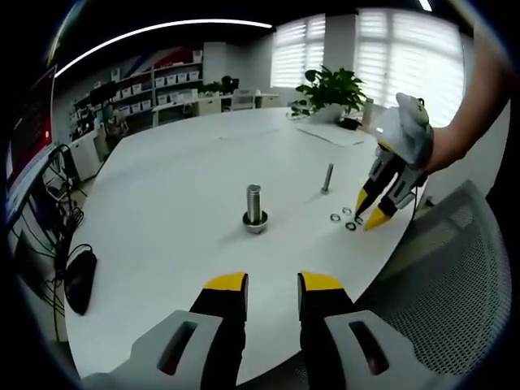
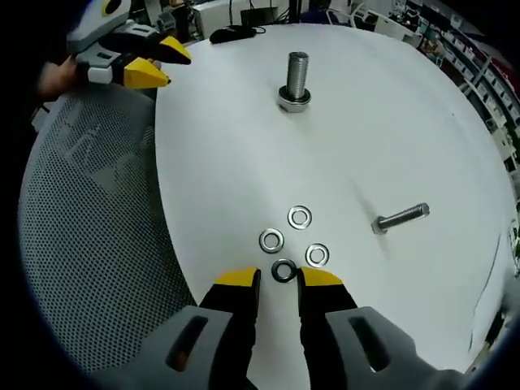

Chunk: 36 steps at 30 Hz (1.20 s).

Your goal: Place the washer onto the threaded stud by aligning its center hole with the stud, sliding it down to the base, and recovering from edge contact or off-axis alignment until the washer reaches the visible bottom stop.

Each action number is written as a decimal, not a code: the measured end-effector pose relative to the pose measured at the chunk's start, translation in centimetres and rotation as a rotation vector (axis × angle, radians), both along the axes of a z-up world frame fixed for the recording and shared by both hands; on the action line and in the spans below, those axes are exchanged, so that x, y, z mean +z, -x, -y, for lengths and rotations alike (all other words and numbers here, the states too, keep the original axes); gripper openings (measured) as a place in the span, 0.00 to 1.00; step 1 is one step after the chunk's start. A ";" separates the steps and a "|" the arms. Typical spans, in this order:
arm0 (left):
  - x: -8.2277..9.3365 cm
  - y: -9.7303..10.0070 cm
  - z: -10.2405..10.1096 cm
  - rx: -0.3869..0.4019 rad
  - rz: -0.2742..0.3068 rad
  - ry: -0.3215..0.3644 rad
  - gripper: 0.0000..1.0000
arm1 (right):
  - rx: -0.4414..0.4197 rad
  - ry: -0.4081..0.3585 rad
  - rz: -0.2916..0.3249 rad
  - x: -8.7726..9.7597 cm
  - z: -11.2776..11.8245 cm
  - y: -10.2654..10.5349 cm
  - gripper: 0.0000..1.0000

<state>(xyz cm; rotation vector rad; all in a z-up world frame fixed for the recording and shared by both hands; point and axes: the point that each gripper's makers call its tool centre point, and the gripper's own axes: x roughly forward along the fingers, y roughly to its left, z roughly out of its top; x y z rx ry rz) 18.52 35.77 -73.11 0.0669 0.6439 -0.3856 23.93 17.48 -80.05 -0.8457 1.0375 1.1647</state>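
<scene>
A round white table point(image 2: 406, 122) is carrying a thick threaded stud point(image 2: 295, 80) standing upright toward its middle. Four washers point(image 2: 300, 216) are lying clustered near the table's edge, beside a mesh chair point(image 2: 89, 244). The right gripper point(image 2: 278, 280) is hovering just over the nearest washer, jaws narrowly apart and holding nothing. A slimmer bolt point(image 2: 400, 218) is standing nearby. The left gripper point(image 1: 272, 284) is waiting at the table's edge, narrowly parted, empty.
</scene>
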 end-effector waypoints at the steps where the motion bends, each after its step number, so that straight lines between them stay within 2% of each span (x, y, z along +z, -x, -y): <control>1: 0.0 0.0 0.0 0.000 0.000 0.001 0.22 | 0.004 0.008 -0.003 0.0 0.0 0.0 0.21; 5: 0.0 0.0 0.0 0.001 -0.001 0.001 0.22 | 0.038 0.063 -0.020 -0.1 0.0 -0.1 0.20; 8: 0.0 -0.1 0.0 0.001 0.000 0.000 0.22 | 0.099 0.120 -0.025 -0.2 0.2 -0.4 0.17; 12: 0.0 -0.1 -0.1 0.003 0.001 -0.001 0.22 | 0.124 0.166 -0.047 -0.3 0.2 -0.5 0.16; 14: 0.0 -0.1 -0.1 0.004 0.002 0.001 0.22 | 0.173 0.204 -0.039 -0.3 0.3 -0.5 0.16; 17: 0.0 -0.1 -0.1 0.005 0.002 -0.002 0.22 | 0.206 0.222 -0.012 -0.4 0.1 -0.2 0.17; 18: 0.0 -0.2 0.0 0.005 0.003 -0.001 0.22 | 0.183 0.225 -0.007 -0.4 0.2 -0.1 0.17; 22: 0.0 -0.2 0.0 0.005 0.002 -0.002 0.22 | 0.217 0.230 -0.005 -0.5 0.3 -0.3 0.17; 26: -0.1 -0.1 0.0 0.002 -0.001 -0.006 0.22 | 0.289 0.250 0.002 -0.6 0.2 -0.2 0.17; 29: -0.2 -0.1 0.0 0.002 0.000 -0.004 0.22 | 0.276 0.259 0.001 -0.6 0.2 -0.3 0.17; 31: -0.1 -0.1 0.0 0.001 0.002 0.001 0.22 | 0.229 0.254 -0.003 -0.5 0.1 -0.2 0.17; 36: -0.2 -0.1 0.0 0.000 0.000 0.000 0.22 | 0.224 0.237 -0.006 -0.5 0.0 -0.3 0.16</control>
